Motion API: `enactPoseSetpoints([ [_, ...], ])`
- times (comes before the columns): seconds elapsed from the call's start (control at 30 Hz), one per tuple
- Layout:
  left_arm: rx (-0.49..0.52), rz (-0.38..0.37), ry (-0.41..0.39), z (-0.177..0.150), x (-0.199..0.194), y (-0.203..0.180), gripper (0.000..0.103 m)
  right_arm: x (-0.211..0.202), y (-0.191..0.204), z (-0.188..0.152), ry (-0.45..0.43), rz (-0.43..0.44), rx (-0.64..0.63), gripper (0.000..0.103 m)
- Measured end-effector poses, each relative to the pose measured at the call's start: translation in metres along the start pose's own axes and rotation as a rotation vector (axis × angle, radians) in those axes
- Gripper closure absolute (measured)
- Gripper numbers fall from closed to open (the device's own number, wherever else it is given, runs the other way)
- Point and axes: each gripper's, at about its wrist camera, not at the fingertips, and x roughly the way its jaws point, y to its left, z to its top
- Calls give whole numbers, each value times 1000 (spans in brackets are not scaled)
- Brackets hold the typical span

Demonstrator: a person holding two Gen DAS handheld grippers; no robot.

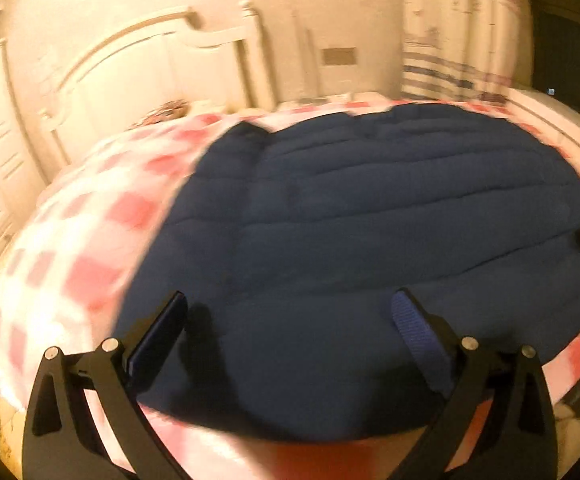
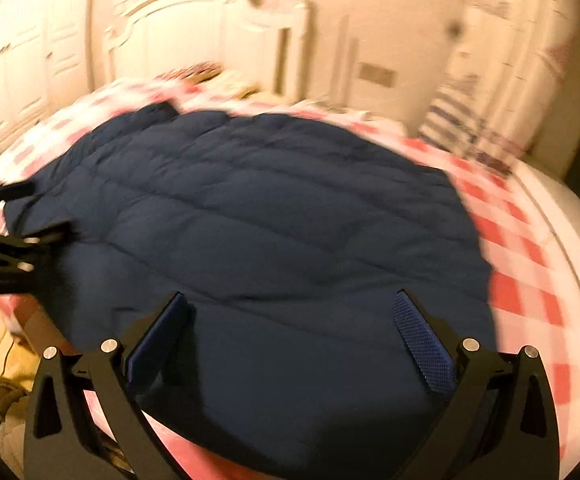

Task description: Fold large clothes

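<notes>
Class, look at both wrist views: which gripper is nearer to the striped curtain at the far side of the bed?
Right. The right gripper hovers over the navy jacket on the side of the curtain; the left gripper is over the jacket's opposite side.

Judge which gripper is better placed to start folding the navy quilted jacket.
Left, marginally. The left gripper hangs open near the navy quilted jacket edge beside the bare pink checked bedspread; the right gripper, also open, faces mid-panel fabric.

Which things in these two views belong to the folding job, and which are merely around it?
Belonging to the job:
navy quilted coat
left hand-held gripper, open
right hand-held gripper, open

Merely around:
red checked bedspread
white headboard
curtain
</notes>
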Motion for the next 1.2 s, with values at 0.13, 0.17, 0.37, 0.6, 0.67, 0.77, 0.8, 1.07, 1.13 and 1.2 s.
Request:
enactPoseSetpoints([
  [0.13,-52,-18,28,-13,11,27,2,14,-46,-25,19,60,157,4],
  [0.17,-44,-14,25,-14,12,26,2,18,-50,-29,12,93,171,4],
  [0.37,-45,-6,26,-17,13,25,2,21,-46,-23,55,81,155,4],
  [0.6,-52,-21,17,-19,14,28,2,21,-47,-29,41,95,165,4],
  [0.67,-54,-25,15,-20,14,28,2,21,-49,-30,38,99,169,4],
  [0.77,-55,-25,15,-20,13,28,2,22,-50,-29,41,93,168,4],
  [0.8,-55,-24,15,-20,13,28,2,22,-50,-29,40,95,168,4],
  [1.07,-49,-24,16,-20,12,27,2,-38,-60,-56,-55,195,299,5],
  [1.13,-49,-20,14,-21,11,26,2,-57,-65,-78,-68,238,353,5],
  [1.2,-50,-19,13,-21,10,26,2,-64,-69,-95,-46,288,409,5],
])
